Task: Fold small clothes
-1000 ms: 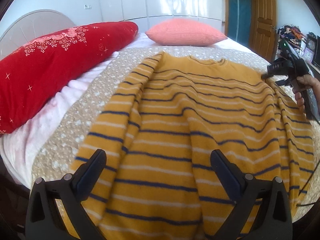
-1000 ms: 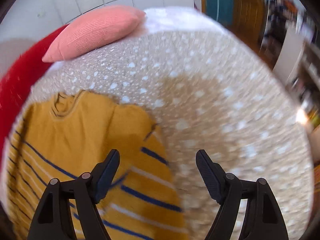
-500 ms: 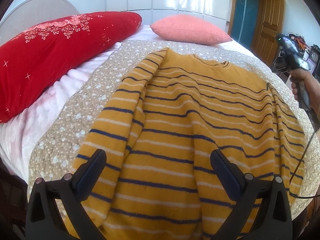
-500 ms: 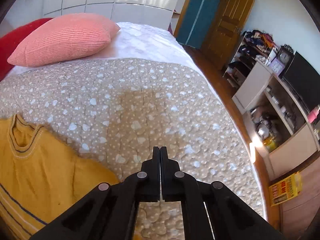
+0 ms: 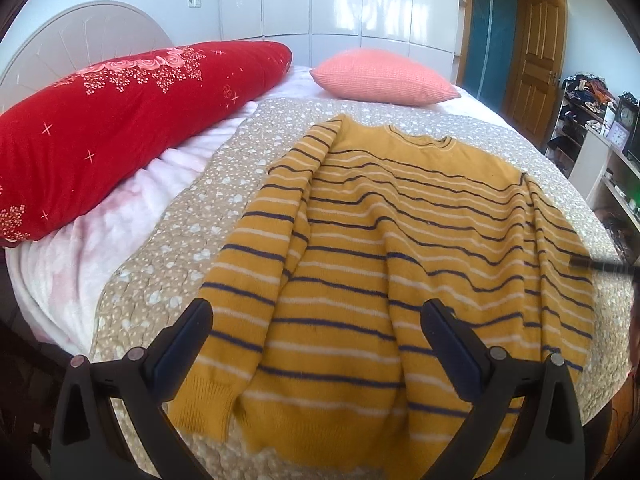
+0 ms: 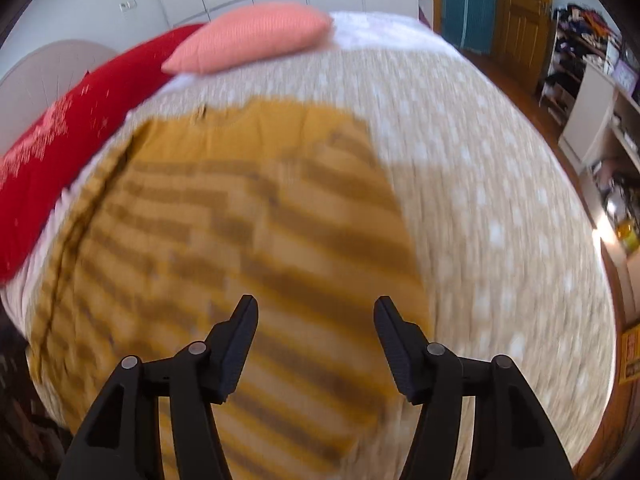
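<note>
A mustard-yellow knitted sweater with navy and white stripes [image 5: 400, 248] lies spread flat on the beige quilted bedspread with white dots [image 5: 180, 240], neckline toward the pillows and hem toward the near edge of the bed. Both sleeves lie folded in along the body's sides, the one on the left of the left wrist view ending in a ribbed cuff near the hem. Beyond it sit a long red pillow with pink floral print [image 5: 120, 120] and a salmon-pink ribbed cushion [image 5: 380, 78].

The left gripper [image 5: 318, 334] hovers over the hem area with its jaws spread wide and nothing between them. The right gripper [image 6: 316, 340] hangs above the sweater's right side; the view is smeared by motion blur, its jaws are opening, and no fabric is caught between them.

As a judgement, the task is at an early stage: the garment is laid out and smoothed, and the sleeves seem tucked in, but the body shows no fold yet. Bringing the sides or hem over, and any final halving, appear still to be done.
</note>
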Demonstrator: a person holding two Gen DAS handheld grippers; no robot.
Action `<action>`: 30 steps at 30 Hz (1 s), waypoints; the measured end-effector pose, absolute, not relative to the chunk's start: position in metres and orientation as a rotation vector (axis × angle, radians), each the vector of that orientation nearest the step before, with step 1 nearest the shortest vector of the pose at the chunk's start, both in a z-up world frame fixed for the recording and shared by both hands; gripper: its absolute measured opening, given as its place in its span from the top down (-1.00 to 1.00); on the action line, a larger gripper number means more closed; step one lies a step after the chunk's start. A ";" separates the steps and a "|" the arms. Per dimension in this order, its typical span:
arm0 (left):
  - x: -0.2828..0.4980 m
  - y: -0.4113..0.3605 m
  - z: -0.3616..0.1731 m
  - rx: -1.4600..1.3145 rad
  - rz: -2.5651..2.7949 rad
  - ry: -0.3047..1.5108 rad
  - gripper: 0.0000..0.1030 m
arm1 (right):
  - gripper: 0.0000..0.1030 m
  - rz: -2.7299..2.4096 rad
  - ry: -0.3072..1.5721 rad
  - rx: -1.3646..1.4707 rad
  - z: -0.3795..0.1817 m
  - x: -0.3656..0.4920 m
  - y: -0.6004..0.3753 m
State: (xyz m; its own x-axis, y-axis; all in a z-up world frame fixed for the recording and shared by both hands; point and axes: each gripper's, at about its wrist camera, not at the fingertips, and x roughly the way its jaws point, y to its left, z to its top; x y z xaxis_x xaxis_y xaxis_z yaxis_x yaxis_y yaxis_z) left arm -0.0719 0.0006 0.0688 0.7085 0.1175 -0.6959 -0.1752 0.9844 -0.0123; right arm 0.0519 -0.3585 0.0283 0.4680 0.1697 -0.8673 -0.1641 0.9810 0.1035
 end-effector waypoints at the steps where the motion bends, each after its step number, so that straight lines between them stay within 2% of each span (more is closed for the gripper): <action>1: -0.075 -0.002 0.071 -0.078 0.161 0.764 -1.00 | -0.27 0.204 1.070 -0.003 0.021 0.042 -0.356; 8: -0.094 -0.019 0.086 -0.037 0.147 0.730 -1.00 | -0.27 0.270 1.006 0.105 0.007 0.000 -0.323; 9: -0.096 -0.020 0.088 -0.031 0.148 0.726 -1.00 | 0.16 0.282 1.008 0.131 0.006 0.000 -0.319; 10: -0.099 -0.021 0.090 -0.026 0.150 0.720 -1.00 | 0.88 0.296 1.021 0.146 0.005 0.001 -0.318; 11: -0.103 -0.022 0.093 -0.022 0.153 0.715 -1.00 | 0.93 0.295 1.038 0.154 0.004 0.001 -0.316; 17: -0.118 -0.012 0.100 -0.047 0.167 0.702 -1.00 | 0.95 0.261 0.986 0.221 0.023 0.006 -0.351; 25: -0.130 -0.006 0.107 -0.064 0.175 0.678 -1.00 | 0.94 -0.028 0.913 0.090 0.047 0.004 -0.405; 30: -0.130 -0.003 0.108 -0.077 0.181 0.678 -1.00 | 0.91 -0.030 0.908 0.098 0.049 -0.003 -0.411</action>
State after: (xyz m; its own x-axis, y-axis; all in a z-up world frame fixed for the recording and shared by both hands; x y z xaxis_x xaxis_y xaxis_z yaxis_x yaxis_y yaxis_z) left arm -0.1305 -0.0032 0.1080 0.7637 0.1410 -0.6300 -0.1913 0.9815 -0.0123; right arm -0.0027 -0.4111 0.0495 0.6154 0.0153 -0.7881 0.0676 0.9951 0.0721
